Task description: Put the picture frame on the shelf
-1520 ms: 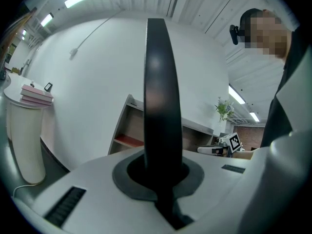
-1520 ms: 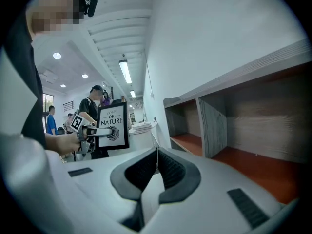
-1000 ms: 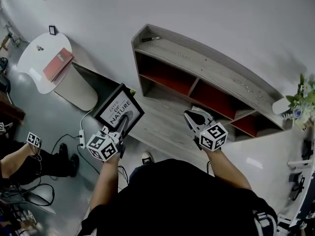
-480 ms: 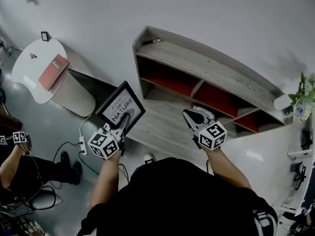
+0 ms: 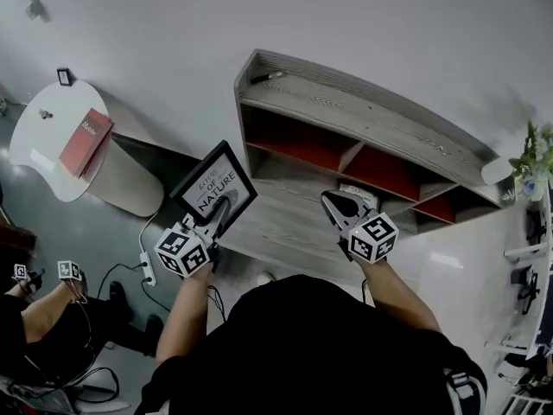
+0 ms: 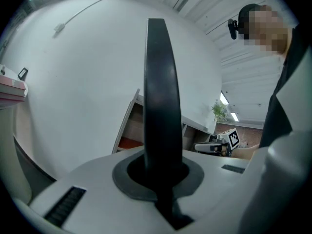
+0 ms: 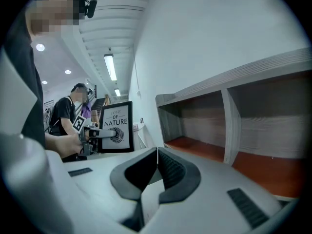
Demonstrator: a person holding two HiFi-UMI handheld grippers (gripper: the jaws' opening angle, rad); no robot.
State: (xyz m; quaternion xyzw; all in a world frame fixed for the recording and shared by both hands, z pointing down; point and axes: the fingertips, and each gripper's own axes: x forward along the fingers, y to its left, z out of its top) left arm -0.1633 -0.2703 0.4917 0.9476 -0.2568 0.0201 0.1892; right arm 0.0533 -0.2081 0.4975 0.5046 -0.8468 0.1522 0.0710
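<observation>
The picture frame [image 5: 213, 189] is black with a white print that reads "NATURE". It hangs in the air just left of the grey wooden shelf [image 5: 346, 124], whose compartments have red backs. My left gripper [image 5: 218, 213] is shut on the frame's lower edge. In the left gripper view the frame [image 6: 161, 96] stands edge-on between the jaws. My right gripper [image 5: 339, 204] is shut and holds nothing, in front of the shelf's lower board. The right gripper view shows its closed jaws [image 7: 156, 154], the frame [image 7: 116, 126] at the left and the shelf compartments [image 7: 229, 126] at the right.
A white round table [image 5: 39, 141] with a red book [image 5: 85, 130] stands at the far left. Cables and a power strip [image 5: 145, 259] lie on the floor. Another person's arm [image 5: 47, 305] is at the lower left. A plant [image 5: 536, 156] stands at the right. A dark pen-like thing [image 5: 265, 77] lies on the shelf top.
The head view has swung a little, so the table slid left. The frame stays in my left gripper in nearly the same place. The other person's arm moved lower.
</observation>
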